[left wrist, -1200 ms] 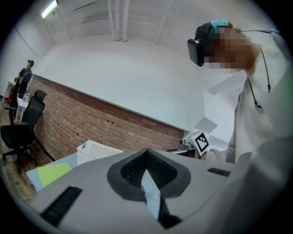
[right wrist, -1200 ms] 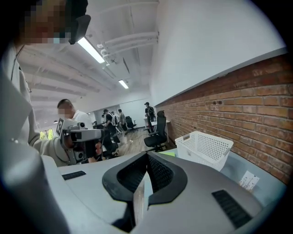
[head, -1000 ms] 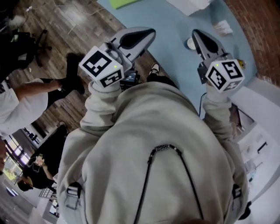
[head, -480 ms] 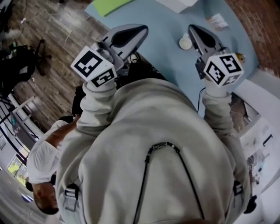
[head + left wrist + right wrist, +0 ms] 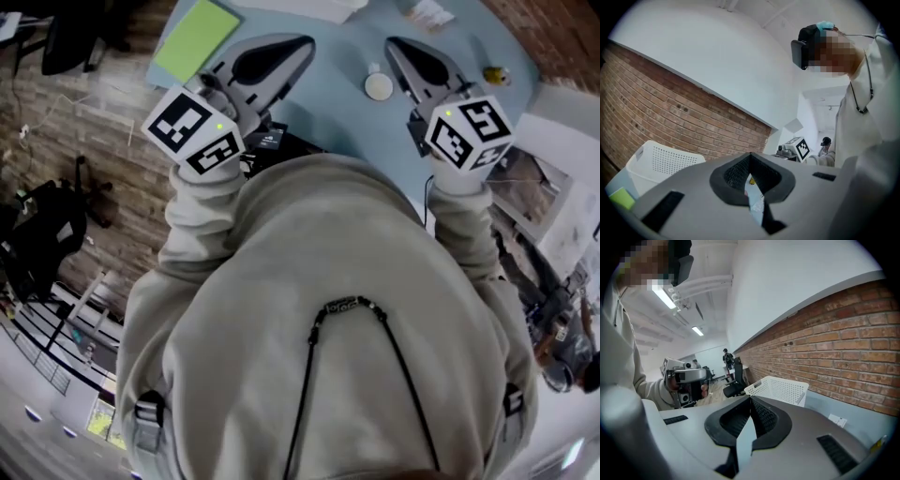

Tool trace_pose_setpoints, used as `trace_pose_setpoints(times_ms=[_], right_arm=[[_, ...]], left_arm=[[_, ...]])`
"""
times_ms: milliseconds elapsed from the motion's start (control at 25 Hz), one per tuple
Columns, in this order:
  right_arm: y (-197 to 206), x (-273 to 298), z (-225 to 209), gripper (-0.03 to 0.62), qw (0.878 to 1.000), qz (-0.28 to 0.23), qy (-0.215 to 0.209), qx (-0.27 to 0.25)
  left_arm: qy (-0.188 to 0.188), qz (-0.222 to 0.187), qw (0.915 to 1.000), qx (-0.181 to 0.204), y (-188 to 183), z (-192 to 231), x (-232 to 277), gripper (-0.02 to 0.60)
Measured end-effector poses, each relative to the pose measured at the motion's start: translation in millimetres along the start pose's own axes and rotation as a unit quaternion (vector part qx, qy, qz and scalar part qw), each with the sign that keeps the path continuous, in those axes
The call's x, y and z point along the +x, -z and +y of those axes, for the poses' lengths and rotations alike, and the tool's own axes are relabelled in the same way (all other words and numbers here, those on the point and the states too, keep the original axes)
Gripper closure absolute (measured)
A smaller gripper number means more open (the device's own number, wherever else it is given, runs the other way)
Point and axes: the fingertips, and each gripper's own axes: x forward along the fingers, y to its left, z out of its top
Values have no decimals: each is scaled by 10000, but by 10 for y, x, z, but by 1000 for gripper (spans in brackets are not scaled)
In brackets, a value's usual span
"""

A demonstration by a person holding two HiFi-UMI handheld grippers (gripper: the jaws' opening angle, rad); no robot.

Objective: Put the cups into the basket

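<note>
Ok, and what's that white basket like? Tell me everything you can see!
The basket is white and looks like plastic. Its straight walls are full of little holes in neat rows, and a thicker smooth rim runs round the top. It stands upright, close to the brick wall, and seems to sit on the light blue table. Its lower part is hidden in both gripper views and its inside does not show, so I cannot tell if anything is in it. Nothing can be seen touching it.
</note>
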Motion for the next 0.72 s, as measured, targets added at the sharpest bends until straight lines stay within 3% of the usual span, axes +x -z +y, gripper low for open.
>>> trace_pose_setpoints(times_ms=[400,720], right_arm=[[-93,150,-158,580,9949,-98,960,309],[-47,192,-125,580,9865,-93,1537,556]], left_arm=[[1055,253,9941,-67,-123,394,201,584],[1871,466,9810,-215,-41,475,236,584]])
